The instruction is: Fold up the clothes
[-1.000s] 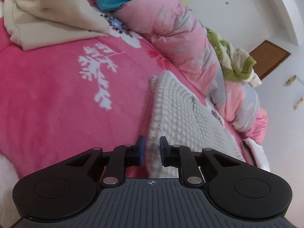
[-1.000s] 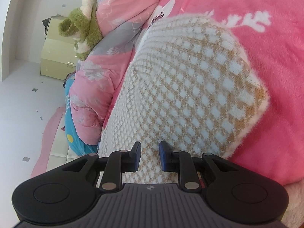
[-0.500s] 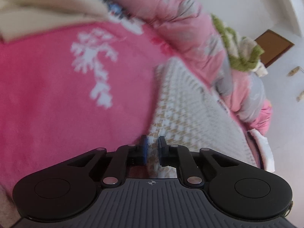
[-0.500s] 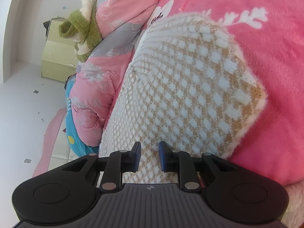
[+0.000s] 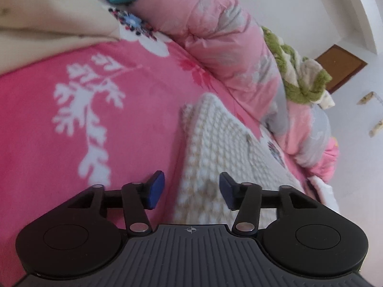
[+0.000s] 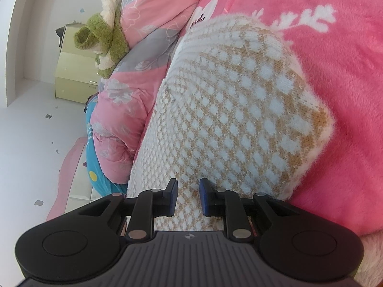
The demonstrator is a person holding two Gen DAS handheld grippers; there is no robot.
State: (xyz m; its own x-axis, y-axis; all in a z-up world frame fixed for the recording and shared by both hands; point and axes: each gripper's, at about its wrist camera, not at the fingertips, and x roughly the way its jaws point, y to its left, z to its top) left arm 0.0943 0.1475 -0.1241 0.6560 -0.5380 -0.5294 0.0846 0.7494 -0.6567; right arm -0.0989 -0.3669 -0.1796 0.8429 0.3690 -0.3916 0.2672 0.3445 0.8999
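A folded knit sweater (image 6: 239, 110), white with a tan diamond pattern, lies on the pink floral blanket (image 6: 347, 76). My right gripper (image 6: 188, 197) sits at the sweater's near end, its jaws narrow and shut on the knit that fills the gap. In the left wrist view the sweater (image 5: 215, 143) runs away from me to the right. My left gripper (image 5: 192, 190) is at its near corner with the jaws opening. The sweater's edge lies between the blue pads (image 5: 155, 189), which do not press on it.
A rolled pink and grey quilt (image 5: 227, 47) lines the far side of the bed, with a green and cream plush piece (image 5: 299, 79) on it. A cream garment (image 5: 47, 16) lies at the far left. White floor (image 6: 28, 143) and a pale cabinet (image 6: 74, 76) are beyond.
The left gripper narrowed on the sweater's corner, slid along the bed, and now its jaws have spread apart off the knit. The right gripper has stayed put.
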